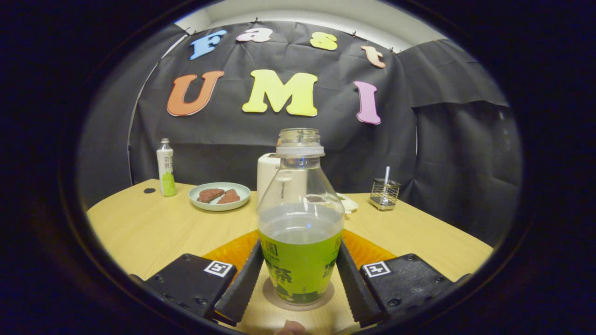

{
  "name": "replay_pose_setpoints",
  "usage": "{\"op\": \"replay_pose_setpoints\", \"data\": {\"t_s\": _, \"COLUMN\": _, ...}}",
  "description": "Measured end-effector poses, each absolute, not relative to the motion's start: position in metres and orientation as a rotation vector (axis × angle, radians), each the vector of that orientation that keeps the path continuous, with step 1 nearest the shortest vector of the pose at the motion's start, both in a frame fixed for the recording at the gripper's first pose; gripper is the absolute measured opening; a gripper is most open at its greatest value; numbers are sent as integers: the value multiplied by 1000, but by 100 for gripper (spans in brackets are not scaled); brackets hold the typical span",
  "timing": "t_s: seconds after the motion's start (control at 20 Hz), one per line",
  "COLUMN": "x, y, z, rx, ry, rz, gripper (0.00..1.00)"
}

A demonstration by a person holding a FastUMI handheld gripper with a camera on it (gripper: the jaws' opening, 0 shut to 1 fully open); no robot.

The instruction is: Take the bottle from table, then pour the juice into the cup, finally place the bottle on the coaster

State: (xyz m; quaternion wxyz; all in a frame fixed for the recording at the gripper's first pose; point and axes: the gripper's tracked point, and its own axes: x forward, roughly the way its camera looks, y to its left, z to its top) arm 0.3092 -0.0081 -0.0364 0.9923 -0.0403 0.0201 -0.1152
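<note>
The jaws [300,284] are set a bottle's width apart, one finger [242,286] against each side of the bottle [300,223]; both fingers lie along its label, so the jaws are clamped on it. The bottle stands upright on a round coaster [321,303], near the front edge of the desk [153,228]. It has no cap. It is clear above and carries a green label below; green juice fills it to just above the label. An orange mat [368,251] lies on the desk behind the bottle.

Toward the back edge stand a white cup [267,174], directly behind the bottle, and a plate [219,196] with two brown pieces on it. A second, capped bottle [165,167] stands near the back left corner. A wire holder [384,193] with a straw-like stick stands at the back right.
</note>
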Motion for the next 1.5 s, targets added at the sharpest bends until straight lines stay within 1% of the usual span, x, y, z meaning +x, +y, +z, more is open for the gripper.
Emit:
{"op": "replay_pose_setpoints", "data": {"t_s": 0.1, "x": 304, "y": -13, "z": -33, "rx": -95, "ry": 32, "rz": -261, "gripper": 87}}
{"op": "replay_pose_setpoints", "data": {"t_s": 0.15, "x": 302, "y": -10, "z": -30, "rx": -96, "ry": 27, "rz": -253, "gripper": 87}}
{"op": "replay_pose_setpoints", "data": {"t_s": 0.3, "x": 295, "y": -6, "z": -25, "rx": -82, "ry": 16, "rz": -238, "gripper": 92}}
{"op": "replay_pose_setpoints", "data": {"t_s": 0.35, "x": 289, "y": -6, "z": -22, "rx": -76, "ry": 7, "rz": -241, "gripper": 95}}
{"op": "replay_pose_setpoints", "data": {"t_s": 0.5, "x": 270, "y": -2, "z": -6, "rx": -70, "ry": -36, "rz": -231, "gripper": 98}}
{"op": "replay_pose_setpoints", "data": {"t_s": 0.55, "x": 265, "y": 1, "z": 1, "rx": -80, "ry": -47, "rz": -227, "gripper": 100}}
{"op": "replay_pose_setpoints", "data": {"t_s": 0.8, "x": 231, "y": 12, "z": 36, "rx": -127, "ry": -77, "rz": -163, "gripper": 100}}
{"op": "replay_pose_setpoints", "data": {"t_s": 1.05, "x": 184, "y": 6, "z": 56, "rx": -196, "ry": -85, "rz": -162, "gripper": 100}}
{"op": "replay_pose_setpoints", "data": {"t_s": 1.2, "x": 148, "y": 2, "z": 53, "rx": -195, "ry": -82, "rz": -139, "gripper": 100}}
{"op": "replay_pose_setpoints", "data": {"t_s": 1.35, "x": 112, "y": -19, "z": 44, "rx": -217, "ry": -75, "rz": -175, "gripper": 100}}
{"op": "replay_pose_setpoints", "data": {"t_s": 1.5, "x": 74, "y": -20, "z": 60, "rx": -151, "ry": -123, "rz": -143, "gripper": 100}}
